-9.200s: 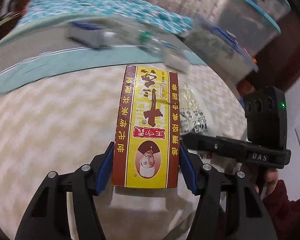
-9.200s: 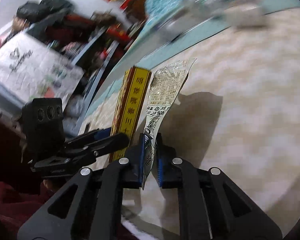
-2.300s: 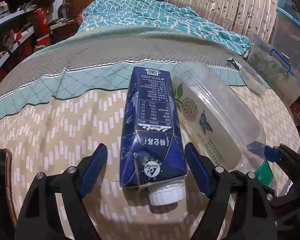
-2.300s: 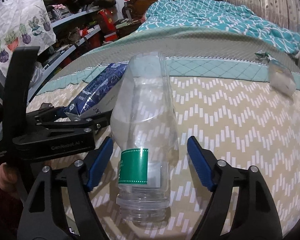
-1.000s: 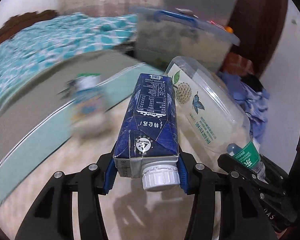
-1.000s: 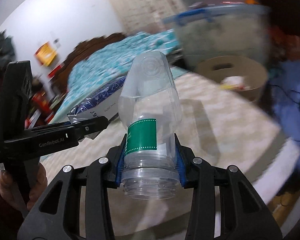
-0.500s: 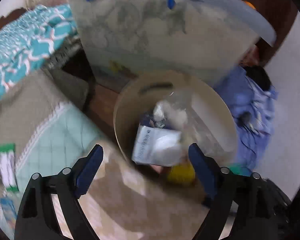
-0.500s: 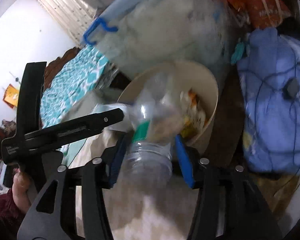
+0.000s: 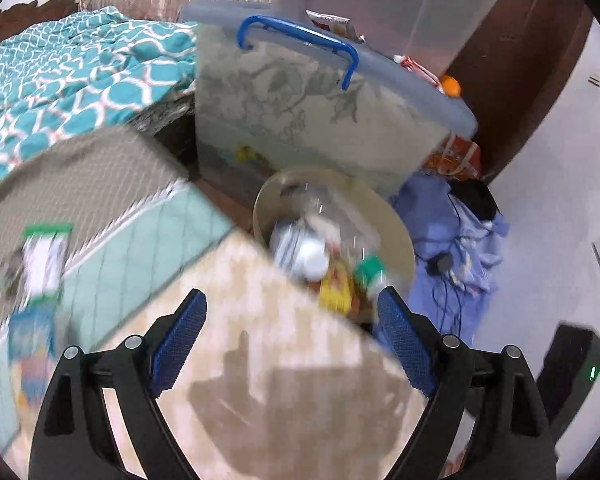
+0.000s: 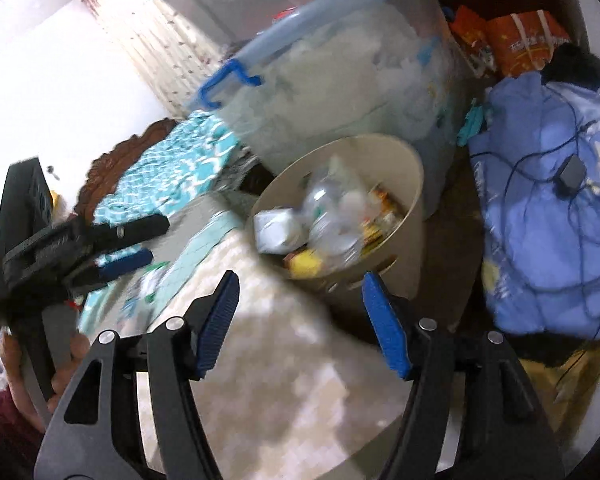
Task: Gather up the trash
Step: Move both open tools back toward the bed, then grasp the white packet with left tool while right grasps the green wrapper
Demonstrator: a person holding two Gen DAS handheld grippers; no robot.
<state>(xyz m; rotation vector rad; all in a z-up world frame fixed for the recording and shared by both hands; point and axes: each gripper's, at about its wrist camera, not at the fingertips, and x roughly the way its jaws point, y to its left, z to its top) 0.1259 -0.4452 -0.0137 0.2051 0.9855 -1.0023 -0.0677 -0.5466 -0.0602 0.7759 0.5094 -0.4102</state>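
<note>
Left gripper (image 9: 292, 322): jaws spread wide, nothing between the blue pads; they have just been opening. It hangs over the corner of the bed (image 9: 260, 360), whose cover shows a beige chevron pattern, blurred.

Right gripper (image 10: 300, 320): jaws parted, nothing between them; also just been opening. It points down past the bed's edge toward the bin (image 10: 404, 184).

The bin is a round beige tub standing on the floor just beside the bed corner, against a large translucent storage box (image 9: 300, 120) with a blue handle (image 9: 300, 40).

Trash, all inside the bin:
- milk carton (image 10: 278, 226), lying on its side at the bed-side wall, a pale face up; the left view shows dark blue print and its white cap (image 9: 312, 258).
- clear plastic bottle (image 10: 332, 216), colourless, blurred, lying across the middle of the heap; its green label (image 9: 370, 270) shows in the left view.
- yellow box (image 9: 334, 292), partly under the bottle, near the rim closest to the grippers.

On the bed, well apart from the bin: two small wrappers (image 9: 44, 256), green-and-white and blue, too blurred to read.

A crumpled blue garment (image 10: 548, 220) with a black cable lies on the floor beside the bin.
</note>
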